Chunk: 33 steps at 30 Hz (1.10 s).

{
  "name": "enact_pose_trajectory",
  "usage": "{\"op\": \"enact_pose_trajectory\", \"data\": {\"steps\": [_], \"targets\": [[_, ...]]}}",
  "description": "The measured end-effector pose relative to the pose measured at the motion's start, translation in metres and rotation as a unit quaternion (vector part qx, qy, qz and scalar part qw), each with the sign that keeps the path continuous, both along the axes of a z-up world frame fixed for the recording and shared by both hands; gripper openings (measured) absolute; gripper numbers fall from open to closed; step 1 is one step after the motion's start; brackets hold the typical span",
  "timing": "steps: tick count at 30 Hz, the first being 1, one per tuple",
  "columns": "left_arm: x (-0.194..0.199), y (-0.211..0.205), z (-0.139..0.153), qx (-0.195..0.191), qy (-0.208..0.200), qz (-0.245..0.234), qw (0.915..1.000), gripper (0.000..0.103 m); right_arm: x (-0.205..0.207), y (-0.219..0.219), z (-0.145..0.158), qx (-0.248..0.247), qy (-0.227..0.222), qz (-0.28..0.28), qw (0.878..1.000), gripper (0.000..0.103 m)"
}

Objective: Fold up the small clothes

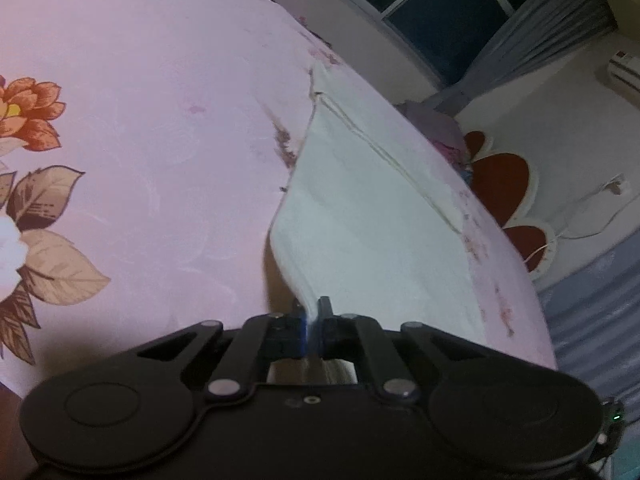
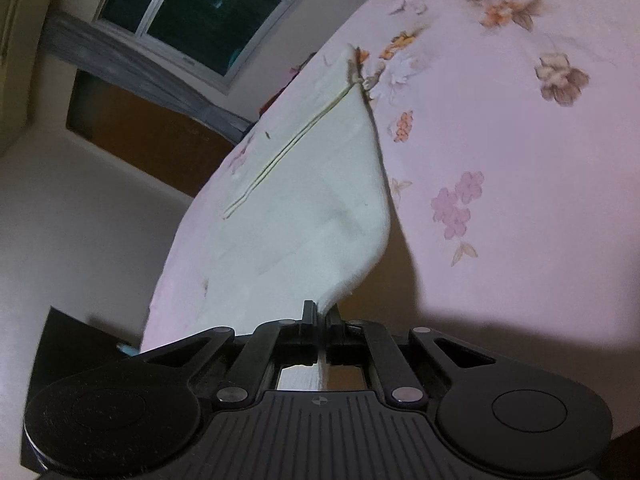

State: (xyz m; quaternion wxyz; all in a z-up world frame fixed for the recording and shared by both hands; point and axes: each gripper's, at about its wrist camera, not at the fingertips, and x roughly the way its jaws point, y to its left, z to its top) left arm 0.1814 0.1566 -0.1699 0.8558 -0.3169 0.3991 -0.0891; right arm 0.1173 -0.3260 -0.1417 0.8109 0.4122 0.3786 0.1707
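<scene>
The left gripper (image 1: 313,312) is clamped on the near edge of a pale white garment (image 1: 360,216), its jaws pressed together with the cloth pinched between them. The right gripper (image 2: 320,314) likewise pinches a near corner of the same garment (image 2: 304,208), jaws closed on the fabric. The garment lies spread on a bed covered by a pink floral sheet (image 1: 160,160), close to the bed's edge. Its far part rests flat on the sheet, while the near edge rises off the sheet into both grippers, with a curl and shadow beneath the lifted part. A line of double stitching (image 2: 288,148) runs across the cloth towards its far corner.

Judged from this, the fold has barely started: both near corners are secured and lifted, but no layer has yet been laid over another, and the cloth appears to be in a single thickness, though its far end is too distorted to be sure. What remains is to carry the held edge over to the far edge, set it down evenly, release, and probably fold again to make it compact.
</scene>
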Motion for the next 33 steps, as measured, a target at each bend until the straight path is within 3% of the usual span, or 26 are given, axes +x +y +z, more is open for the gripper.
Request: {"op": "enact_pose_trajectory", "data": {"steps": [11,19,24,28,30,33], "targets": [[0.013,0.002,0.044,-0.009,-0.065,0.035,0.9973,0.005,0.018,-0.01,0.045,-0.017,-0.067,-0.012,0.998,0.002],[0.048,-0.01,0.084,-0.012,-0.108,0.04,0.9933,0.005,0.072,-0.008,0.087,-0.038,-0.108,-0.016,0.993,0.002],[0.099,-0.009,0.093,-0.038,-0.118,0.049,0.991,0.005,0.123,-0.011,0.104,-0.043,-0.111,-0.039,0.992,0.002],[0.153,-0.013,0.096,-0.037,-0.12,0.047,0.991,0.005,0.173,-0.013,0.112,-0.041,-0.111,-0.049,0.992,0.002],[0.181,-0.013,0.098,-0.032,-0.12,0.044,0.9912,0.005,0.202,-0.015,0.115,-0.044,-0.109,-0.055,0.992,0.002],[0.23,-0.017,0.089,0.004,-0.079,0.034,0.9963,0.005,0.248,-0.017,0.109,-0.047,-0.092,-0.062,0.993,0.002]]}}
